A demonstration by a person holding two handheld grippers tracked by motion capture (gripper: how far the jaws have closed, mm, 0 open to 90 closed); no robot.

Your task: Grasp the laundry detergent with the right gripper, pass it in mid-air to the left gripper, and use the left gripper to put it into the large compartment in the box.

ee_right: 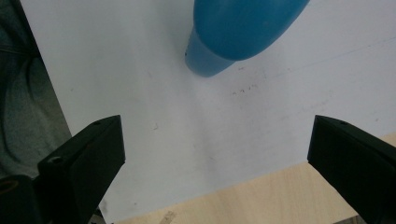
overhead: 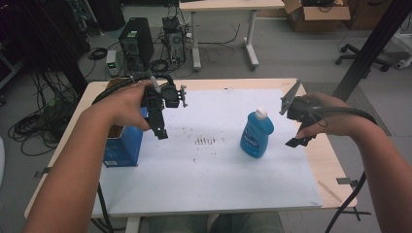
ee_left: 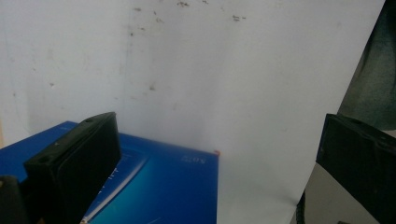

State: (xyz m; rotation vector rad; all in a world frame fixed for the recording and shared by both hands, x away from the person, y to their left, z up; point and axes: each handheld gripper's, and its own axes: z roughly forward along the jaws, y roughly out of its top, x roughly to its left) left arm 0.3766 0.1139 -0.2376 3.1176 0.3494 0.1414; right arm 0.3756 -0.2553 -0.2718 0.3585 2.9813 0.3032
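Note:
A blue bottle (overhead: 256, 135) with a white cap stands upright on the white sheet (overhead: 209, 170), right of centre. My right gripper (overhead: 297, 141) hovers just right of it, jaws open and pointing down; in the right gripper view the bottle (ee_right: 243, 28) sits ahead of the open right gripper (ee_right: 215, 123), apart from it. A blue box (overhead: 124, 145) stands at the sheet's left edge. My left gripper (overhead: 161, 133) hangs open just right of and above the box. In the left gripper view the box (ee_left: 163, 186) lies below the wide-open left gripper (ee_left: 215, 126), which holds nothing.
The sheet covers most of a wooden table (overhead: 335, 170); dark smudges (overhead: 205, 141) mark its middle. On the floor behind lie a computer tower (overhead: 136, 41), cable tangles (overhead: 34, 124), another table (overhead: 223, 29), a cardboard box (overhead: 316, 14) and an office chair base (overhead: 362, 56).

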